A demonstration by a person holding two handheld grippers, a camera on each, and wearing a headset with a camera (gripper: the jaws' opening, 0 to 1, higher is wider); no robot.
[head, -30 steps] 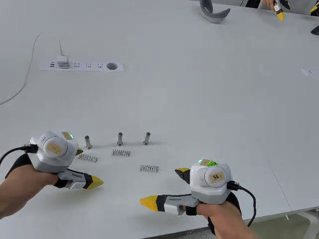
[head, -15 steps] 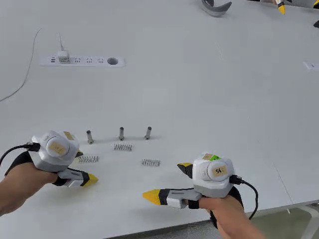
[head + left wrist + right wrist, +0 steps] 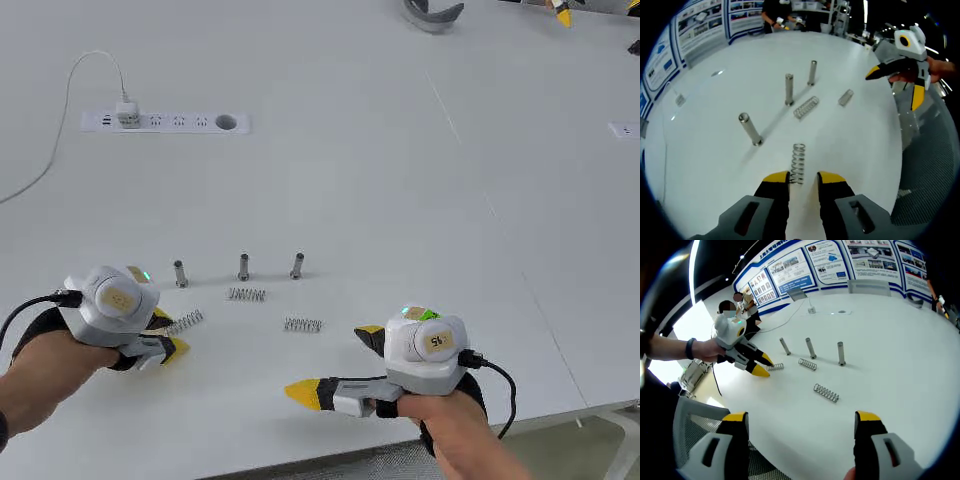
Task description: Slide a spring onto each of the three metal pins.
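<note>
Presently, I hold the left gripper (image 3: 798, 177) narrowed but not closed: its jaws stand a little wider than the first spring (image 3: 798, 160), whose near end lies between the tips. That spring is a bright wire coil, lying flat on the table (image 3: 700, 160) and pointing straight ahead of the jaws. Beyond the tips the near pin (image 3: 750, 129), middle pin (image 3: 789, 89) and far pin (image 3: 812, 72) stand upright, plain steel, bare. The second spring (image 3: 806, 107) lies just beside the middle pin. The right gripper (image 3: 801, 419) is wide open; the third spring (image 3: 826, 393) lies flat ahead of its jaws, apart from them.
</note>
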